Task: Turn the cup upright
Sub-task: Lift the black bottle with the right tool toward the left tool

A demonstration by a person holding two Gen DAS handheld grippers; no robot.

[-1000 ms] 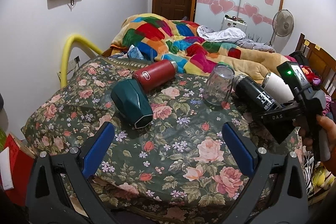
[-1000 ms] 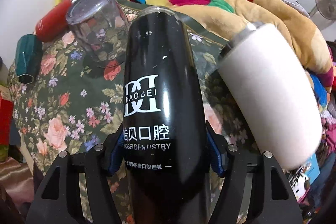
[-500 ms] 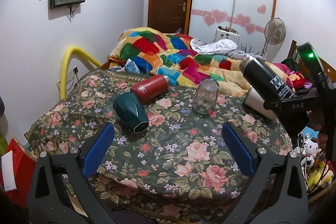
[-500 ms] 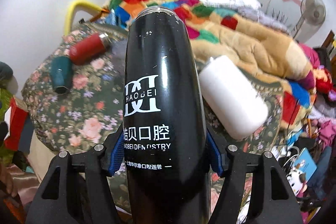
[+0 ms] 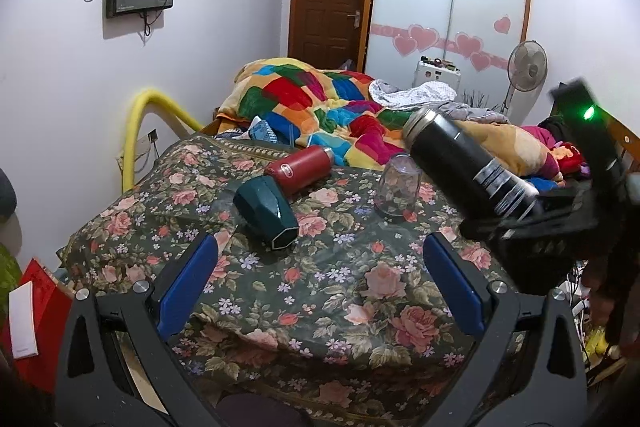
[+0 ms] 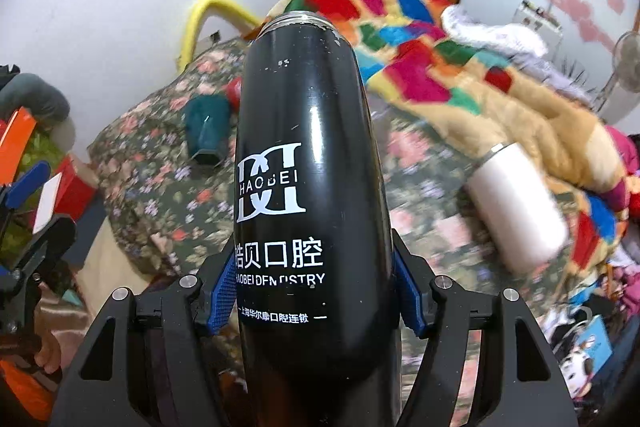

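Fingers (image 6: 224, 297) clamped against black cup (image 6: 308, 163) sides.

Black-framed tongs (image 5: 320, 291) — blue ribbed pads (image 6: 408, 291), silver screws, a green indicator light (image 5: 588, 113).

Bare floral cloth (image 5: 320, 291) lies open in front of green cup (image 5: 266, 213); red flask (image 5: 298, 169) touches behind it, glass (image 5: 398, 187) stands well right.

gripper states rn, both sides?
Left gripper: open, holding nothing.
Right gripper: closed on the black flask, lifted off the table.
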